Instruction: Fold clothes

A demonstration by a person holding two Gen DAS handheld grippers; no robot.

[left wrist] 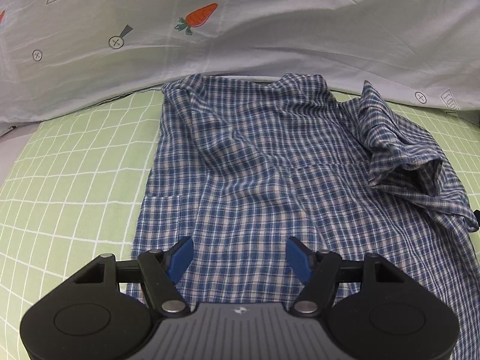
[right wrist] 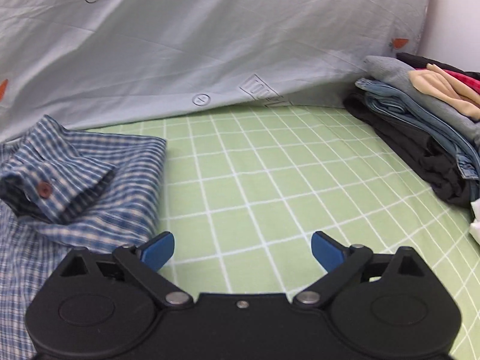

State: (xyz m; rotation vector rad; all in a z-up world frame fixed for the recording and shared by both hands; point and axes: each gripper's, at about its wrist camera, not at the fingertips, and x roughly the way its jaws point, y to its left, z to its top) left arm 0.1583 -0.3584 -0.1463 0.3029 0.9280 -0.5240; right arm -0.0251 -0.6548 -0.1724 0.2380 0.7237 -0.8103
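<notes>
green grid-checked bed sheet (right wrist: 270,180) under a pale printed quilt (left wrist: 270,15), white wall (right wrist: 456,15) behind

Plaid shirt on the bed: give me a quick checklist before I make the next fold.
1. Left gripper open, over the shirt hem: ok.
2. Right gripper open, holding nothing: ok.
3. Shirt body flat: not ok, wrinkled.
4. Sleeve folded in: not ok, bunched on top, cuff loose.
5. Sheet beside the shirt free: ok.
6. Folded stack apart from the shirt: ok.
</notes>
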